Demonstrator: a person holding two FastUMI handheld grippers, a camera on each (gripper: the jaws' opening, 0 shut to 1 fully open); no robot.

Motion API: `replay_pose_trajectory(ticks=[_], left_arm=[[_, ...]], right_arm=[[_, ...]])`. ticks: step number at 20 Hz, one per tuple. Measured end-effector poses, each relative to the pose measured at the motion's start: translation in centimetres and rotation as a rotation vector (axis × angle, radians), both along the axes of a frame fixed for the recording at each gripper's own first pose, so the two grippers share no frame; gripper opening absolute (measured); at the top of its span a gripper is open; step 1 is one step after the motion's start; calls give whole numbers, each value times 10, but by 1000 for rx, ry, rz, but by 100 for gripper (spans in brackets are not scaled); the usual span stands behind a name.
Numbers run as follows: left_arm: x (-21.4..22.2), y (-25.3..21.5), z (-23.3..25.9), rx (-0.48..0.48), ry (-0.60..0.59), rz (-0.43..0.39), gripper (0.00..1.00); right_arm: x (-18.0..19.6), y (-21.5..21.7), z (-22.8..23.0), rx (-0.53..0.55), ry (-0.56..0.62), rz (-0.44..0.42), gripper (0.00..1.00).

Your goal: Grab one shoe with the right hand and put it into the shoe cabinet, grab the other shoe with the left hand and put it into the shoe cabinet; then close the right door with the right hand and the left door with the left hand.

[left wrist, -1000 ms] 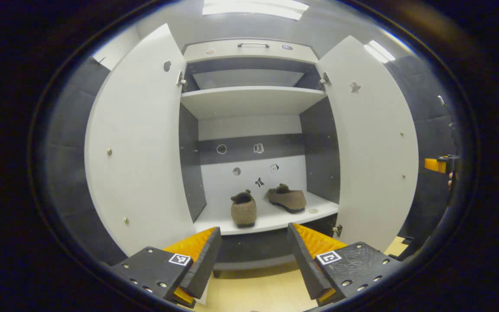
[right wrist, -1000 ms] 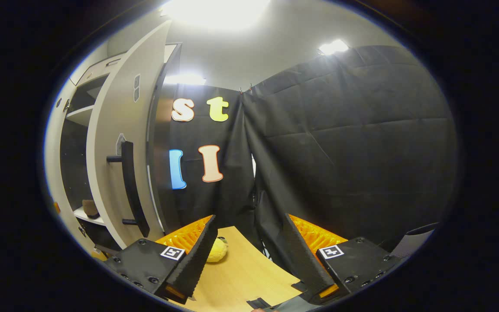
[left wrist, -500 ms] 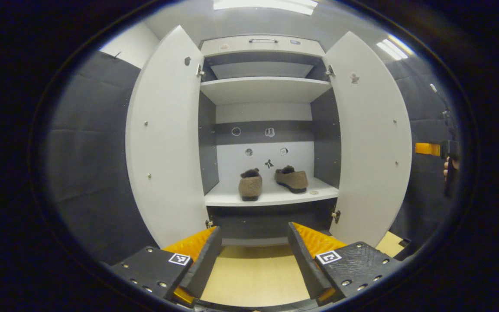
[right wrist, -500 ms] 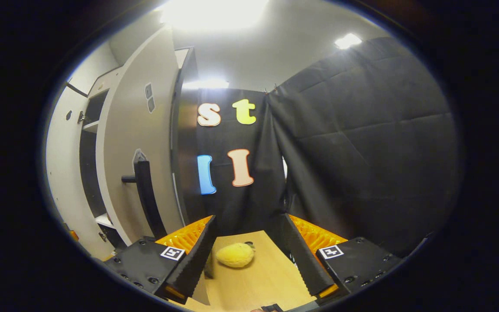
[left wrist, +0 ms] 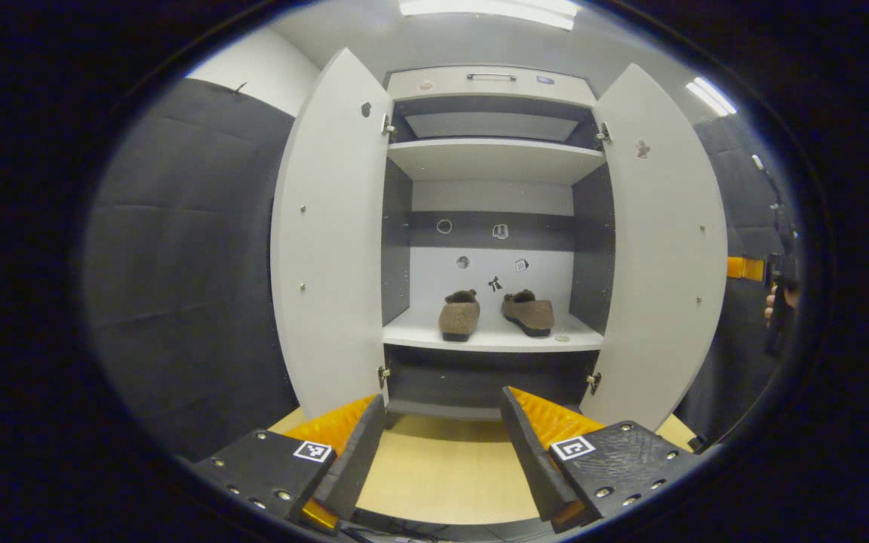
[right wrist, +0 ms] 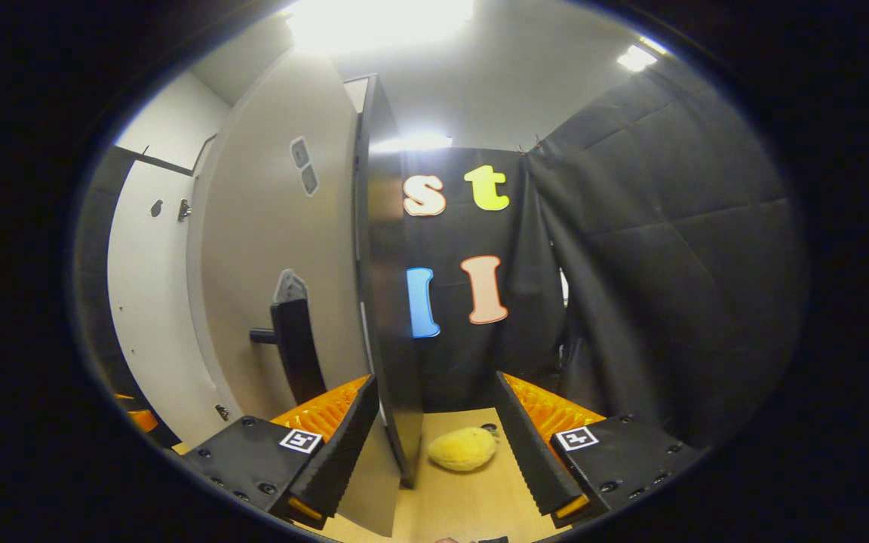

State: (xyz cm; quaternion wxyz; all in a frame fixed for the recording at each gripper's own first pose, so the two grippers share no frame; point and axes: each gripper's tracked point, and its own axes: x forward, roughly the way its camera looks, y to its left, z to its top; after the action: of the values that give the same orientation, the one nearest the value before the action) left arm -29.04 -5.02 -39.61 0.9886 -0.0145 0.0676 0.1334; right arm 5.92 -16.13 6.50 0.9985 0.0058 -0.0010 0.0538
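You drew your left claw (left wrist: 442, 452) back from the shoe cabinet (left wrist: 491, 162), jaws apart and empty; both shoes (left wrist: 459, 317) sat on its lower shelf; your right claw (right wrist: 431, 445), also apart, had swung to the right door (right wrist: 284, 249), so I judge closing comes next.

Both shoes (left wrist: 459, 319) look like fuzzy brown cloth with a fluffy lining at the opening, the right one (left wrist: 529, 311) on a dark sole. They sit on a smooth matt white shelf (left wrist: 495, 338), near its front edge. The cabinet doors (left wrist: 329, 241) are the same matt white board, dotted with small shiny metal screw heads. The floor (left wrist: 442, 467) reads as pale wood laminate with a slight sheen. In the right gripper view, the door handle (right wrist: 295, 343) looks matt black, and a yellow plush lump (right wrist: 462, 449) lies on the floor.
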Motion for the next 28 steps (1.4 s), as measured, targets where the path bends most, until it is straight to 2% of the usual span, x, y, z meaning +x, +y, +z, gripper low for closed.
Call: replay_pose_trajectory(ticks=[1,3,5,6,7,9,10,11,12,14,15,16,17,18,19,20,22,23,24,25,27,28], left_arm=[[-1,0,0,-14,0,5,88],[-4,6,-2,-16,4,21,92],[-6,11,-3,-11,7,26,88],[-4,14,-4,-8,6,23,96],[-4,16,-5,-1,6,21,88],[-1,22,-7,12,12,17,88],[0,24,-8,12,13,12,88],[1,26,-8,9,14,7,96],[2,28,-7,1,11,4,88],[5,33,-1,-5,-8,0,89],[6,38,1,-3,-14,0,89],[3,43,-1,-2,-15,4,89],[1,49,0,-3,-15,10,89],[-1,56,-1,-3,-16,22,89],[-5,64,-2,-4,-14,34,89],[-9,71,-3,-2,-12,47,89],[-20,88,-2,16,-12,77,89],[-25,97,-3,30,-5,93,89],[-33,109,-4,40,1,121,89],[-40,121,-2,42,-4,145,89],[-51,146,1,30,-18,185,89],[-58,160,-3,27,-19,208,89]], right_arm=[[-6,1,3,-12,-13,1,95],[-3,3,4,-41,-23,2,89],[-2,8,3,-46,-12,13,89],[-4,12,2,-34,-7,19,89],[-5,18,0,-20,1,27,89],[-6,37,-2,2,12,55,89],[-7,47,-3,4,13,68,93],[-8,57,-4,3,13,78,94],[-8,67,-4,-1,14,81,94],[-8,81,-6,-10,9,71,93],[-7,90,-7,-4,7,74,89],[-6,99,-10,7,13,82,89],[-5,109,-11,19,18,96,94],[-3,117,-10,21,18,110,94],[-2,126,-11,15,16,124,89],[-2,134,-9,5,11,137,94],[-2,144,4,7,-36,136,94],[-1,148,9,17,-53,133,90],[1,151,10,29,-57,130,94],[2,151,6,39,-49,122,89],[5,151,-6,58,-18,109,89],[7,150,-13,66,7,102,94]])
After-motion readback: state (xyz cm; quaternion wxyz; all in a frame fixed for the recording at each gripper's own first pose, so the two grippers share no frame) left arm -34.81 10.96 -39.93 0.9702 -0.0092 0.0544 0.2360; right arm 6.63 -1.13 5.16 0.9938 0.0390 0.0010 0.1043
